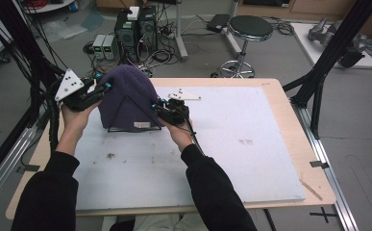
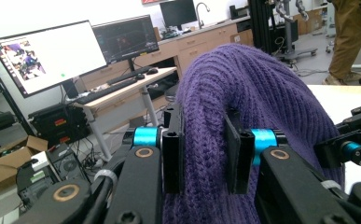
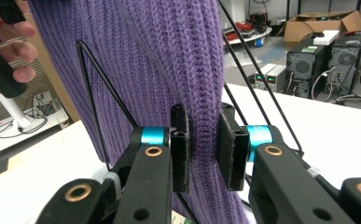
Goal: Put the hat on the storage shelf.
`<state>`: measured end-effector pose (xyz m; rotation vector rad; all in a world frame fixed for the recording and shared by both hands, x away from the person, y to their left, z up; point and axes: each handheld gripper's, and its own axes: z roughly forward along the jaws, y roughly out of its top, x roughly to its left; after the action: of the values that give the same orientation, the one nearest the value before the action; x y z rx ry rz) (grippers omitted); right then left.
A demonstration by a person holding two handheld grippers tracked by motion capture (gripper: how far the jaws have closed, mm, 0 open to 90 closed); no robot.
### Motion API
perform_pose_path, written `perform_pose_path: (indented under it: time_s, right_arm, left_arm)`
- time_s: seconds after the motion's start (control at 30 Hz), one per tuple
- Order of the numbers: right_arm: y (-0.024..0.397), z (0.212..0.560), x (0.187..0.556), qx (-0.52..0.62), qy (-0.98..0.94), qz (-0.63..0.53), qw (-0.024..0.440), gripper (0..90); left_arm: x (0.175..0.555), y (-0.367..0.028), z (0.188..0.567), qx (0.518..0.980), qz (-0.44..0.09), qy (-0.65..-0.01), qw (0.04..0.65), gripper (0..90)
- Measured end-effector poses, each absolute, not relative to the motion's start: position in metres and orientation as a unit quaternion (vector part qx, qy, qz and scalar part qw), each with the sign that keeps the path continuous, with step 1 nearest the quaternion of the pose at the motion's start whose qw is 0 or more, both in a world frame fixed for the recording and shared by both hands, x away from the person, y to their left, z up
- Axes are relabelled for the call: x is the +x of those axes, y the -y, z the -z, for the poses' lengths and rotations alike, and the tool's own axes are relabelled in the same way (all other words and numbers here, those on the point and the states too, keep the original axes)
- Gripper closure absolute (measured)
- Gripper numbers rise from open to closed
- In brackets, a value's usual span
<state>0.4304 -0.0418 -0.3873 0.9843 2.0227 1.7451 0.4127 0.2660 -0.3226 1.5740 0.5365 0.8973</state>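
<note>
The purple hat (image 1: 126,98) sits on a thin wire stand (image 1: 121,113) at the far left of the table (image 1: 251,159). Both the left gripper (image 1: 104,87) and right gripper (image 1: 155,107) pinch its knit. Pull evenly so the stand stays up

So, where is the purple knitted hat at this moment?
In the high view the purple knitted hat sits over a black wire stand at the table's far left, pinched between the left gripper and right gripper.
</note>
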Motion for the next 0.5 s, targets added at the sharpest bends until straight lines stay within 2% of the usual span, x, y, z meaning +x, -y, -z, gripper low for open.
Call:
perform_pose_path:
  time_s: [0.17, 0.37, 0.4, 0.43, 0.47, 0.5]
  right_arm:
    - [0.042, 0.387, 0.43, 0.34, -0.706, -0.599, 0.164, 76.8]
    - [0.046, 0.386, 0.432, 0.338, -0.711, -0.592, 0.173, 75.1]
    - [0.047, 0.386, 0.434, 0.341, -0.711, -0.591, 0.168, 72.3]
    - [0.048, 0.387, 0.434, 0.344, -0.711, -0.592, 0.164, 65.4]
    - [0.049, 0.387, 0.435, 0.348, -0.709, -0.593, 0.154, 52.6]
    - [0.052, 0.387, 0.436, 0.361, -0.706, -0.592, 0.144, 36.7]
  left_arm:
    - [0.412, -0.268, 0.327, 0.672, -0.378, -0.234, 0.591, 71.9]
    - [0.412, -0.269, 0.336, 0.667, -0.368, -0.254, 0.596, 66.7]
    - [0.411, -0.269, 0.337, 0.664, -0.367, -0.256, 0.599, 65.5]
    - [0.411, -0.269, 0.338, 0.66, -0.367, -0.258, 0.603, 63.6]
    - [0.411, -0.269, 0.338, 0.655, -0.366, -0.261, 0.607, 60.9]
    - [0.411, -0.269, 0.338, 0.648, -0.364, -0.267, 0.613, 53.4]
